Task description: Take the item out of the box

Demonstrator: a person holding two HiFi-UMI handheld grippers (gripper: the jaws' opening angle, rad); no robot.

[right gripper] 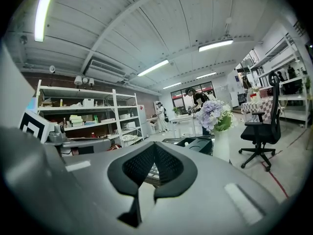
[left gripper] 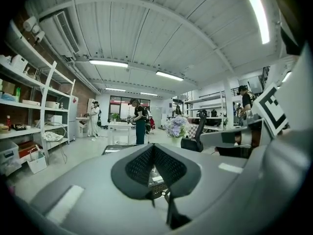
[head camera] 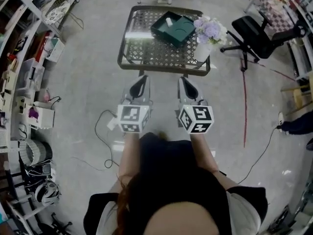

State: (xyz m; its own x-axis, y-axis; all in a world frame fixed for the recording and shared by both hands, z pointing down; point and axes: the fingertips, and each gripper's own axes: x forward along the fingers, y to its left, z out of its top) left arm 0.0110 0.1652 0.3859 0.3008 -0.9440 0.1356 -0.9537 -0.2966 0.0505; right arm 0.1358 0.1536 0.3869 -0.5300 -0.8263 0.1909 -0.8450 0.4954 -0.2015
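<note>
Left gripper (head camera: pixel 141 80) and right gripper (head camera: pixel 185 80) — jaws clenched together on nothing — hang just short of the lattice table (head camera: pixel 128 66).

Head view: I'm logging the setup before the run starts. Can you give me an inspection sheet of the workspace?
Surface: mesh table, ahead of both grippers.
Job's things: open green box on the table, white item inside.
Clutter: vase of flowers beside the box, at the table's right edge.
Grippers: left hand-held gripper and right hand-held gripper both shut, empty, short of the table.
Cables: grey cable on the floor at left, black cable at right.
Surroundings: shelves at left, chair at right.
</note>
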